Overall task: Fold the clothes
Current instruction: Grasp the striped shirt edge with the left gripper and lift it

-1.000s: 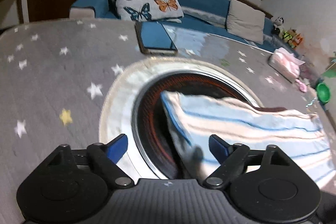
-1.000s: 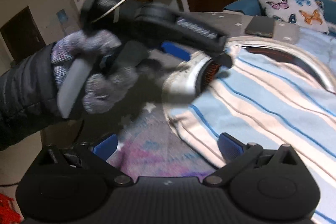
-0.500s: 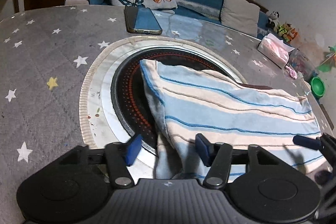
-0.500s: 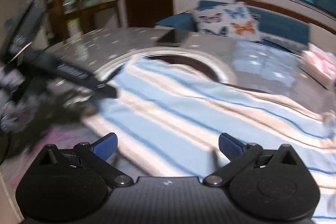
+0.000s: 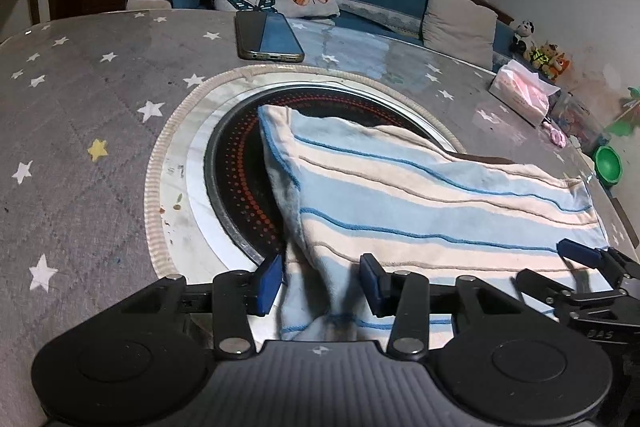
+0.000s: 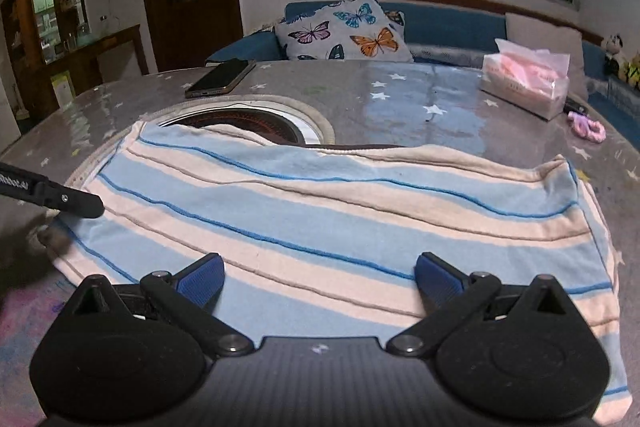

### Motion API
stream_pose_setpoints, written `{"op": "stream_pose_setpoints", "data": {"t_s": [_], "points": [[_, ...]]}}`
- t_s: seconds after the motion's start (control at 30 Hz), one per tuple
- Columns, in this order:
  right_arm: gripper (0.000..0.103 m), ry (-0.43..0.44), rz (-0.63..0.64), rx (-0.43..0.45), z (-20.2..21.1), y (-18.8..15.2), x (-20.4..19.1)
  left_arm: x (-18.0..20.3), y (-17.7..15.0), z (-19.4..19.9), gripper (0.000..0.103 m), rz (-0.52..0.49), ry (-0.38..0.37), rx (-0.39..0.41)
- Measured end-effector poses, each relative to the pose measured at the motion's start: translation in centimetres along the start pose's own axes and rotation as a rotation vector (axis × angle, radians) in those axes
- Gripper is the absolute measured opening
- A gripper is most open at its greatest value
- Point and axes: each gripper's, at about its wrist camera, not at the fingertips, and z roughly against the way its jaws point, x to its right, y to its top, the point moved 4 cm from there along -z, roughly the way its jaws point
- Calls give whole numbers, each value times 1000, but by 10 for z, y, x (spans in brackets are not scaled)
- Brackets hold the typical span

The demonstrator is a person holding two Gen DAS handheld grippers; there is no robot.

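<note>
Cloth [image 5: 420, 203], striped in pale blue and cream, lies spread on the star-patterned surface [image 5: 80, 131], its far left part draped over the round black burner [image 5: 236, 179] set into the middle. The left claw [image 5: 322, 281] straddles the cloth's bunched near-left corner, blue pads on either side with gaps still showing, so it is released rather than clenched. The right claw [image 6: 318, 277] hovers over the cloth's near edge with its pads spread wide, grasping nothing. A phone [image 5: 268, 37] rests beyond the burner, and a pink tissue pack [image 6: 526, 83] sits near the far right edge.
</note>
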Motion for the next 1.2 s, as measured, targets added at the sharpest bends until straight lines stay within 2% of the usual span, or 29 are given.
{"op": "stream_pose_setpoints", "data": {"t_s": [0.2, 0.33, 0.43, 0.6, 0.8, 0.97, 1.07, 1.2], "points": [[103, -26, 26, 2, 0, -3, -5, 2, -2, -1, 21, 21, -27, -3], [103, -28, 33, -4, -1, -3, -6, 9, 1, 5, 16, 25, -31, 18], [103, -7, 27, -13, 1, -2, -4, 20, 6, 15, 15, 8, -39, 46], [103, 31, -54, -22, 14, 6, 8, 51, 20, 31, 14, -47, -80, 93], [103, 114, -194, -8, 36, 31, 40, 106, 20, 34, 14, -195, -154, 114], [103, 191, -239, 8, 39, 49, 53, 152, 10, 11, 14, -316, -196, 87], [103, 215, -237, -10, 35, 54, 54, 170, -4, -8, 16, -369, -200, 36], [102, 231, -236, -48, 26, 50, 52, 180, -25, -18, 28, -414, -222, -3]]}}
